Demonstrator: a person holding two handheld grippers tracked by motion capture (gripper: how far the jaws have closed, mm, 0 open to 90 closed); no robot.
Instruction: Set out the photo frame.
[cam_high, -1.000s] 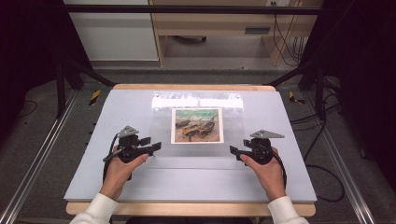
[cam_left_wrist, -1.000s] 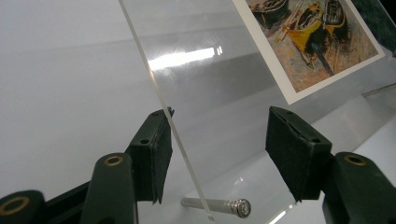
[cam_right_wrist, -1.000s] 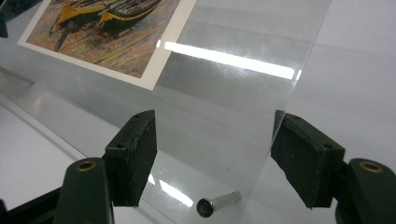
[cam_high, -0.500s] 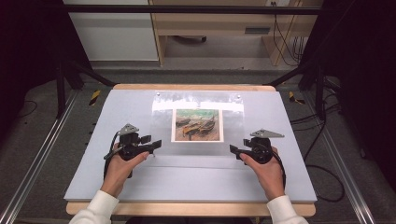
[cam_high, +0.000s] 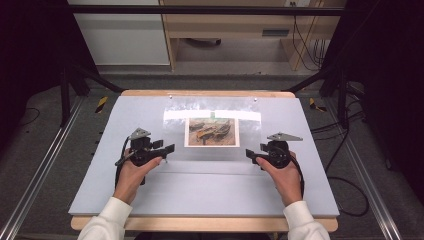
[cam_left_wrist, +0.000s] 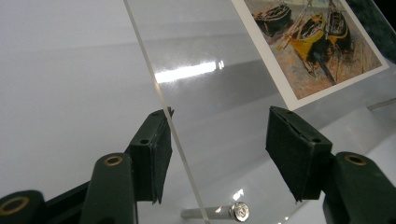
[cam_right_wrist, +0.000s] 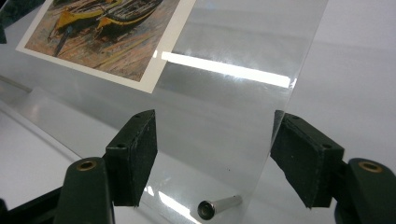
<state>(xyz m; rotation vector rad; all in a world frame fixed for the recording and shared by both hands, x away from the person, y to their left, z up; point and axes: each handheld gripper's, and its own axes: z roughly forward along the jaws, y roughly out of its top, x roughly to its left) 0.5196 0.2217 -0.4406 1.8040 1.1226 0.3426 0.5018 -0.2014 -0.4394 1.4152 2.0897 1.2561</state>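
Left tongs (cam_high: 172, 148): parted, gripping nothing, with the side edge of the clear sheet (cam_high: 250, 130) running up between the jaws and close against one pad (cam_left_wrist: 159, 149). Right tongs (cam_high: 248, 155): likewise parted and empty, with the opposite edge of the sheet close to the outer pad (cam_right_wrist: 299, 154).

Boat print (cam_high: 211, 132): under the sheet, between the two tongs and a little beyond them.

Before closing, centre each edge between the pads. Pinch both sides together, lightly, to avoid skewing the sheet or shifting the print. Lift level. Keep the jaws clear of the metal standoff (cam_left_wrist: 231, 212) lying just ahead of the tips, and of its twin (cam_right_wrist: 219, 205).

Beneath: a pale grey table top (cam_high: 200, 195), glossy, with glare across the sheet. Beyond: dark surroundings, a wooden bench (cam_high: 235, 25), a white cabinet (cam_high: 120, 35), and cables (cam_high: 345, 165) on the floor outboard of the right tongs.
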